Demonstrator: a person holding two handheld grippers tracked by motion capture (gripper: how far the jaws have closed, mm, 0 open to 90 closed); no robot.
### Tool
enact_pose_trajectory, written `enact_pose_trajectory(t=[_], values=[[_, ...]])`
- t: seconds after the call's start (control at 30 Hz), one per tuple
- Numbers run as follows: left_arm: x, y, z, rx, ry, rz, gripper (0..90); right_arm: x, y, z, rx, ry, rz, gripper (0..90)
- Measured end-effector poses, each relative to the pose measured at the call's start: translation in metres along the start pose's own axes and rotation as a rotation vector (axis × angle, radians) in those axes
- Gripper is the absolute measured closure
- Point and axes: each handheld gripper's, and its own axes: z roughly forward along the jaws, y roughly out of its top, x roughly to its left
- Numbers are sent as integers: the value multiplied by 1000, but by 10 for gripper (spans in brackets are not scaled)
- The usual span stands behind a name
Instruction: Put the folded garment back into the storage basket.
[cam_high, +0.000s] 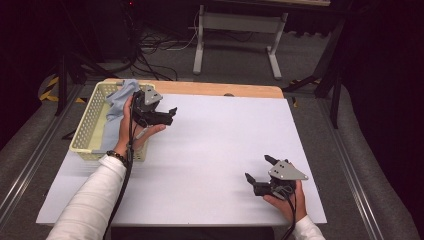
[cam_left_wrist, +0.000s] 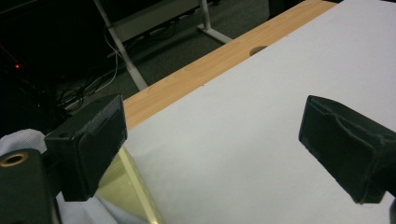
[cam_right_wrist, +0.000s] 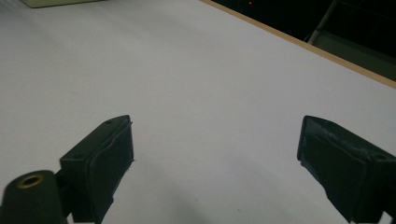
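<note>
My left gripper (cam_high: 171, 115) hangs beside the right rim of a pale yellow basket (cam_high: 90, 131) at the table's far left, its jaws wide apart with nothing between them. A light blue cloth (cam_high: 118, 102) lies in the basket, draped over its far corner. In the left gripper view the open gripper (cam_left_wrist: 212, 144) looks out over bare white table, with the basket's rim (cam_left_wrist: 128, 189) and a bit of cloth (cam_left_wrist: 21, 137) by the left jaw. My right gripper (cam_high: 257, 167) sits near the front right of the table, open and empty (cam_right_wrist: 215, 154).
A white sheet (cam_high: 215, 145) covers the table, leaving a wooden strip (cam_high: 215, 89) along the far edge. Behind the table stand the white legs of a frame (cam_high: 200, 47) and cables on the floor. The basket's corner (cam_right_wrist: 56, 2) shows far off in the right gripper view.
</note>
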Motion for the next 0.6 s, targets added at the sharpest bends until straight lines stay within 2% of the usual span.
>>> enact_pose_trajectory(t=[0.6], values=[[-24,5,-2,-27,-60,41,79,0,0,0,-9,-5,-2,115]])
